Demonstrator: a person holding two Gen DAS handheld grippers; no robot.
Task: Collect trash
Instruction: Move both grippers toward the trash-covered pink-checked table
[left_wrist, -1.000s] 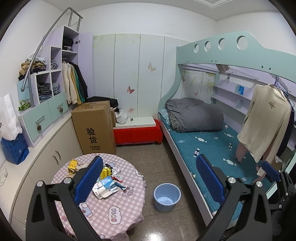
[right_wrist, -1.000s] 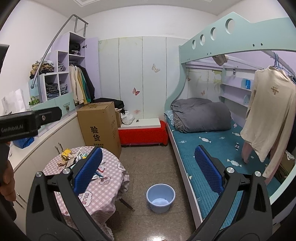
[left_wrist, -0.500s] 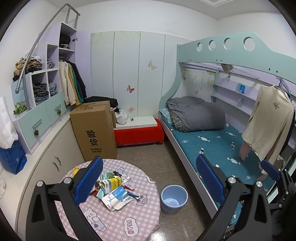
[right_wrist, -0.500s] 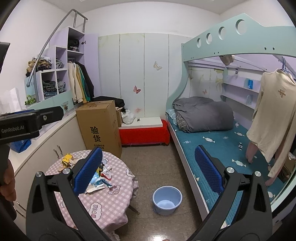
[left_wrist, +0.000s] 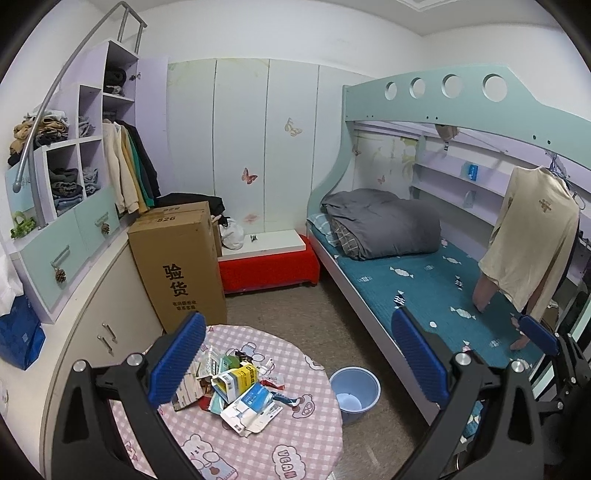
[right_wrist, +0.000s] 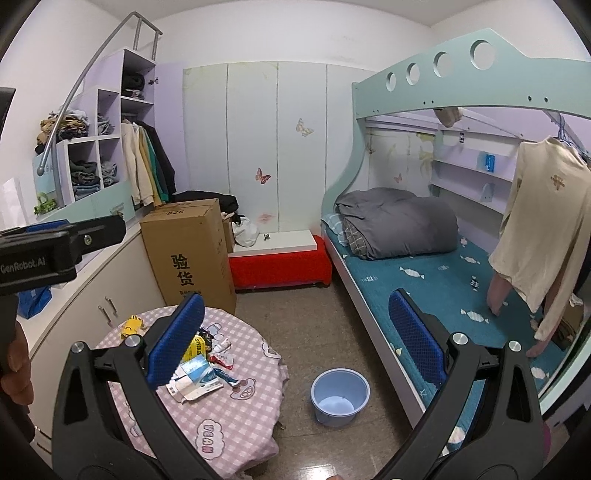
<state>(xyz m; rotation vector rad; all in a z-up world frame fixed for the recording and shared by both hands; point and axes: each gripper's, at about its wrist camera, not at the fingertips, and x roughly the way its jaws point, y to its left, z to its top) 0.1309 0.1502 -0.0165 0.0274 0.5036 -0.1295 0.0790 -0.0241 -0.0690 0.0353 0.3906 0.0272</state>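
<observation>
Two grippers spread, empty: left gripper (left_wrist: 295, 358), right gripper (right_wrist: 295, 339). Since a second ago left view has closed in; trash pile (left_wrist: 236, 387) now larger, nearer centre of round bench (left_wrist: 295, 439): approach under way, nothing grasped yet. Yellow scrap (right_wrist: 129, 326) lies apart near bench's far-left edge. Blue bucket (right_wrist: 340, 397) on floor just right of bench. Bed frame (right_wrist: 373, 332) narrows room at right.

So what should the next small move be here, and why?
Probably lower the left claw toward the pile of torn packaging on the pink checked table. Both claws are open and empty, this one already faces the pile, and the blue bucket on the floor beside the table holds no trash yet.
</observation>
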